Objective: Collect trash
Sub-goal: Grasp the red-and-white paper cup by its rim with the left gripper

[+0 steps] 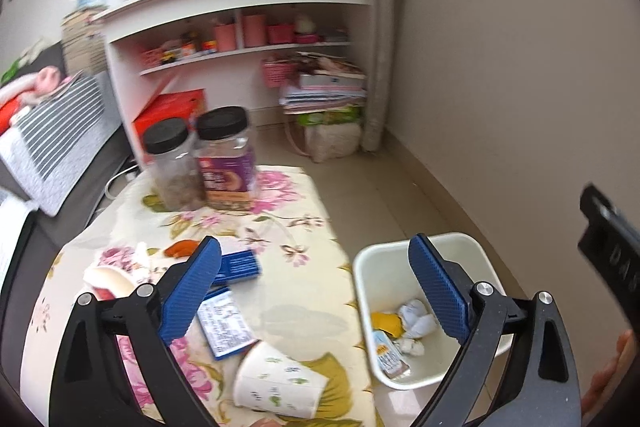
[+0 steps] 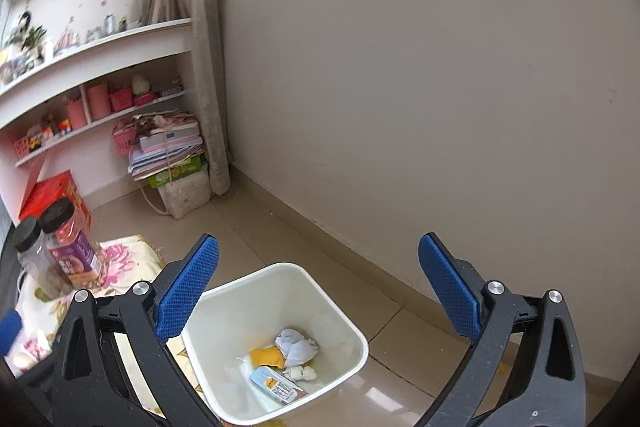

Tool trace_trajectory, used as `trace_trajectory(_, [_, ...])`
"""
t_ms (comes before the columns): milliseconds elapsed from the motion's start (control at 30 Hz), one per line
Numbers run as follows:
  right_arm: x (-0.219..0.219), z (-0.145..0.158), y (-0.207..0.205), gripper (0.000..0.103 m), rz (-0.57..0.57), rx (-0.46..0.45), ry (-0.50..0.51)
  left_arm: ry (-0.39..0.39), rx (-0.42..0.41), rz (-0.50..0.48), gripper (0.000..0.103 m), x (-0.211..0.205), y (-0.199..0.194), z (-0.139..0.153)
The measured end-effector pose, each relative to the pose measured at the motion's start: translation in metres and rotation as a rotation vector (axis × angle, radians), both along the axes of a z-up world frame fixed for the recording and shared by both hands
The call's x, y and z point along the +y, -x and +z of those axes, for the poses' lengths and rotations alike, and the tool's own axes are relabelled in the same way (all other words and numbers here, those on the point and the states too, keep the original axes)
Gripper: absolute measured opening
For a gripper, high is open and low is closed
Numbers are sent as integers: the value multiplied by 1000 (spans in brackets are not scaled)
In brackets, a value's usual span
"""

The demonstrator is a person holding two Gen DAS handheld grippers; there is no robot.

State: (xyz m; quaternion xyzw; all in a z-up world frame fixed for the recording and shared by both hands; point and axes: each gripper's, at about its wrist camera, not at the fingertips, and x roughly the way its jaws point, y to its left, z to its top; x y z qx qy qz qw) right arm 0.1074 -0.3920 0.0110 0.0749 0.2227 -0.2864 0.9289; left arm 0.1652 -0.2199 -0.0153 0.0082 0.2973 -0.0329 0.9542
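Note:
A white trash bin (image 1: 362, 267) stands on the floor right of the table; it also shows in the right wrist view (image 2: 340, 311). Inside lie crumpled paper (image 2: 296, 345), a yellow piece (image 2: 266, 355) and a small blue carton (image 2: 276, 387). On the floral table (image 1: 304, 195) lie a tipped paper cup (image 1: 276, 383), a blue-edged packet (image 1: 226, 325), a blue box (image 1: 238, 265), an orange scrap (image 1: 182, 247) and a white cup (image 1: 108, 279). My left gripper (image 1: 316, 281) is open and empty above the table's right edge. My right gripper (image 2: 320, 287) is open and empty above the bin.
Two black-lidded jars (image 1: 200, 163) stand at the table's far end. A red box (image 1: 172, 119), white shelves (image 1: 240, 15) and a stack of books (image 1: 324, 95) are behind. A wall (image 2: 440, 87) runs along the right. A bed (image 1: 48, 131) is to the left.

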Motion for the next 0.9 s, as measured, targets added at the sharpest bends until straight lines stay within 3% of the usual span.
trace_trajectory(300, [49, -10, -16, 96, 84, 64, 73, 30, 26, 120, 95, 55, -3, -4])
trace_trajectory(533, [89, -20, -32, 96, 180, 113, 66, 38, 106, 255, 95, 107, -13, -24])
trace_trajectory(767, [125, -28, -41, 96, 271, 142, 18, 108, 304, 450, 96, 174, -48, -64])
trace_trajectory(900, [141, -31, -48, 96, 290, 152, 55, 140, 396, 537, 96, 199, -72, -86])
